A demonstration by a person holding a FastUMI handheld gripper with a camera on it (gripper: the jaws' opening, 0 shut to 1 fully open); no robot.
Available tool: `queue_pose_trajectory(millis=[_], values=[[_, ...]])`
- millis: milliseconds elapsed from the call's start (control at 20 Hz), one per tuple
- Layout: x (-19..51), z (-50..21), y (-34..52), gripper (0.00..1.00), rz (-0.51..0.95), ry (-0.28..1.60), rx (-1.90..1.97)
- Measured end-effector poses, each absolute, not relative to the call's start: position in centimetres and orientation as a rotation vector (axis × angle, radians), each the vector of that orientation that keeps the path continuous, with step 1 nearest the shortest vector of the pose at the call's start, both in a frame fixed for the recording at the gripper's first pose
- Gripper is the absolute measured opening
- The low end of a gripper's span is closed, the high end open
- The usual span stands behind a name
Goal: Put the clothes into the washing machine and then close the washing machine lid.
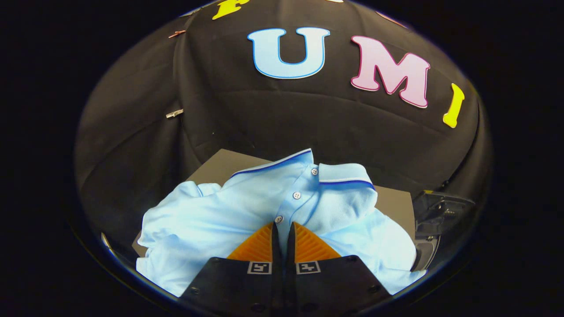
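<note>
A light blue polo shirt point(211, 220) with a dark-trimmed collar and three white buttons lies crumpled on a grey flat surface point(220, 165). My gripper point(282, 225) is down on the shirt's button placket, just below the lowest button. Its two fingers stand almost together, with a thin fold of the blue cloth pinched in the narrow gap between them. The collar lies just beyond the fingertips. The shirt's lower part is hidden under the gripper body.
A dark, hard-edged object point(436, 211) stands right of the shirt, beside the grey surface's right edge; what it is I cannot tell. Black cloth walls close in behind and to the left, with a metal clip point(174, 114) on the left fold.
</note>
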State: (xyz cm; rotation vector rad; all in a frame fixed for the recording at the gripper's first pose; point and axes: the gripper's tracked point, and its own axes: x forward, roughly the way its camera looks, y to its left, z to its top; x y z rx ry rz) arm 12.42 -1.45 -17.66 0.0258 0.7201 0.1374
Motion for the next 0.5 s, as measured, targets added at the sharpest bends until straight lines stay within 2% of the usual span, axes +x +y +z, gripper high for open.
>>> queue_pose_trajectory(millis=[500], values=[[12.1, -13.9, -2.5, 0.05, 0.156, 0.633, 0.096]])
